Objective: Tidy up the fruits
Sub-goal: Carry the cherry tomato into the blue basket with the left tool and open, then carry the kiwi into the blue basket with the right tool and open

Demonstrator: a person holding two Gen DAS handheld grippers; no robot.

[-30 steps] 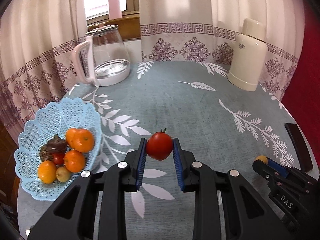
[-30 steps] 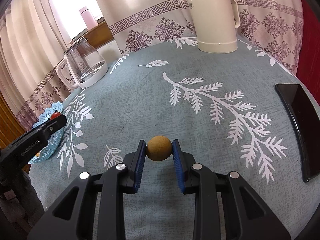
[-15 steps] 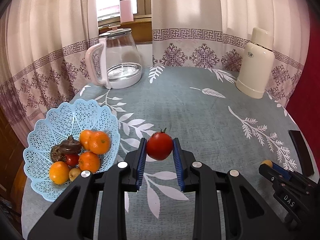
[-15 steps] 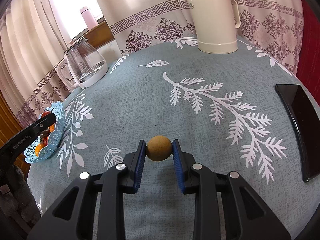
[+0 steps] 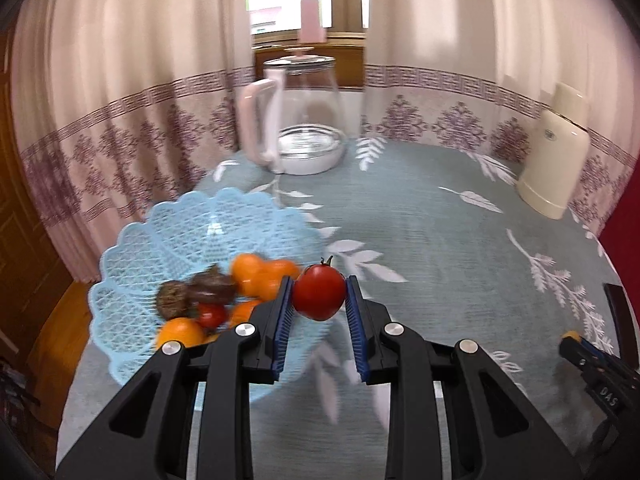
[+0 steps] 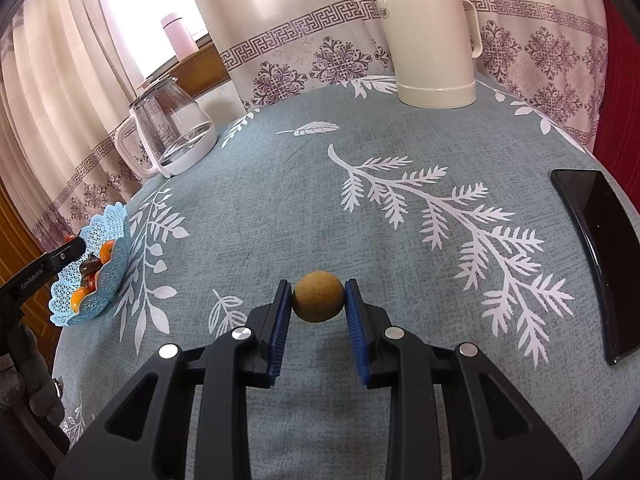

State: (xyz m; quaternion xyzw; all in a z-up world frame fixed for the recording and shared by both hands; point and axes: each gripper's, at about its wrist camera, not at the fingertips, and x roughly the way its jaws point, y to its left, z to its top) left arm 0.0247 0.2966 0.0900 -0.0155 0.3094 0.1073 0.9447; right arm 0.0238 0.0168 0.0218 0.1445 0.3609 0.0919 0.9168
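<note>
Patterned curtains ring a round table (image 6: pixel 400 208) under a blue-grey cloth with white leaf prints. On it we count one glass kettle (image 5: pixel 300 116), one cream thermos (image 6: pixel 430 36), one dark phone (image 6: pixel 596 256) and one pale blue lattice basket (image 5: pixel 168 232); a pink bottle (image 5: pixel 311 14) stands on the sill. Our left gripper (image 5: pixel 319 300) clamps one red tomato (image 5: pixel 318 292), glossy with a green stalk, between its blue pads, held above the basket's right rim. In the basket we make out about four oranges (image 5: pixel 256 276), one small red fruit (image 5: pixel 211 314) and two dark brown pieces (image 5: pixel 192 290), all blurred. Our right gripper (image 6: pixel 318 300) is closed on one round, rough tan-brown fruit (image 6: pixel 318 297), above the cloth and well apart from the basket.
</note>
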